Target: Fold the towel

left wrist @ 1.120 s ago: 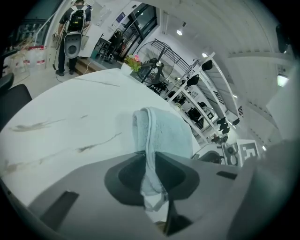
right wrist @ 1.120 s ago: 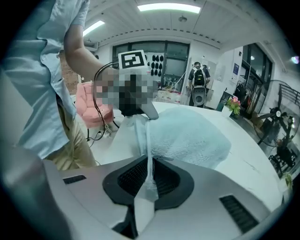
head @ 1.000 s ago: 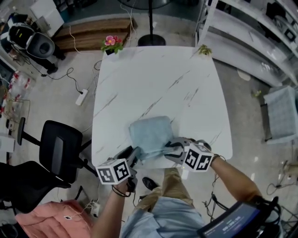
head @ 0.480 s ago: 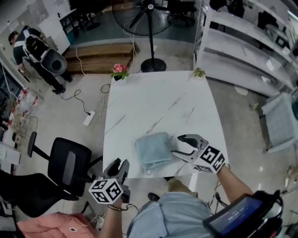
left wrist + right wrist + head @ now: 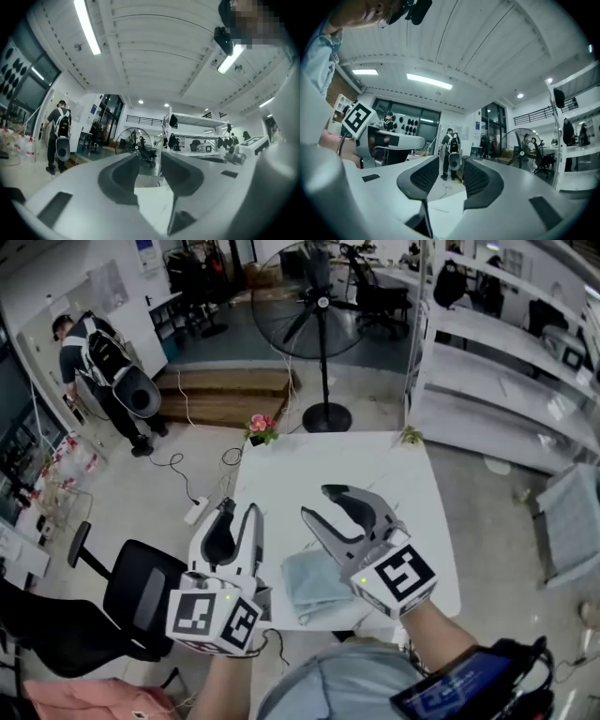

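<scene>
open tabletop (image 5: 398,470) beyond towel (image 5: 314,585), flowers (image 5: 262,426) (far corner)

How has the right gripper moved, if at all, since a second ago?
Yes. The right gripper rose from the towel at the near edge of the table, toward the camera. Its jaws have just been closing, with nothing between them.

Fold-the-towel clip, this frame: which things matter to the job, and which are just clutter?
Job: towel, on the white table.
Lying about: flower pot by the table's far corner, standing fan, office chair, power strip on the floor, shelving.
</scene>
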`<state>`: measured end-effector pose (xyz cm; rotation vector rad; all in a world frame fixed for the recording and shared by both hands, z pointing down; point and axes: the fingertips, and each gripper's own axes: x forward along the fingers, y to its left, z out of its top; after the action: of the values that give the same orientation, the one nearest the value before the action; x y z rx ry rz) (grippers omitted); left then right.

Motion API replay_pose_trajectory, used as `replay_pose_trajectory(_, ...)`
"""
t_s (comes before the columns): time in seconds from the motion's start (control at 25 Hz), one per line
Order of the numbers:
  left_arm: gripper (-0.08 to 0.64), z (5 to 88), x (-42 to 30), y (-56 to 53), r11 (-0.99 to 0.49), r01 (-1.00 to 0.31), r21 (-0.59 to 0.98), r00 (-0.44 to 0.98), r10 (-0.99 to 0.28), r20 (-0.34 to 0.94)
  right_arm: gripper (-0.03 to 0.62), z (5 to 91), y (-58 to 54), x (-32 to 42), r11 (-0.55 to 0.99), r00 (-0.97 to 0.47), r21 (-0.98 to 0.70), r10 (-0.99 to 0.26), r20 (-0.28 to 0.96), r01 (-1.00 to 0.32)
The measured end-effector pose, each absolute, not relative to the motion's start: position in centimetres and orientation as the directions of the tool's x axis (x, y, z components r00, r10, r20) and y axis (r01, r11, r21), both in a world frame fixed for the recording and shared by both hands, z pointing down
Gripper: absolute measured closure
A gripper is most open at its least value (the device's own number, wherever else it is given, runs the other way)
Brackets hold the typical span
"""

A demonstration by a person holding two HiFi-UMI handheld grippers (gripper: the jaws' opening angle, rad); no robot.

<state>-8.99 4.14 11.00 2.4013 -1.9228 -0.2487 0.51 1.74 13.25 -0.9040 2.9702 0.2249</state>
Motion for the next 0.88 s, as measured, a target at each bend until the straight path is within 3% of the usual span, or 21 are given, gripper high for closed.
replay_pose_trajectory(0.08,0.46,10.7,-9.4,4.4,-0.167,-0.979,0.121,0.154,-0.982,-0.112,0.446,13.6,1.5,0.2,0.8,-0.812,0.14,-0.58,-0.07,-0.583)
replay_pose_trajectory(0.12,0.528,11.2,-9.8,4.5,-0.132,-0.984,0.119,0.12,-0.987,-0.11,0.482,14.0,1.4,0.0,0.796,-0.809,0.147,-0.584,-0.068,-0.587)
replay_pose_trajectory(0.24,0.548,14.1,-10.2,4.1,-0.073,-0.988,0.134,0.065,-0.996,-0.06,0.571,16.0,1.2,-0.2,0.794,-0.805,0.137,-0.592,-0.05,-0.592)
replay_pose_trajectory(0.88,0.551,16.2,-9.7,4.5,-0.037,-0.999,0.017,0.037,-0.999,0.003,0.579,16.5,1.0,0.2,0.768,-0.778,0.124,-0.625,-0.064,-0.628)
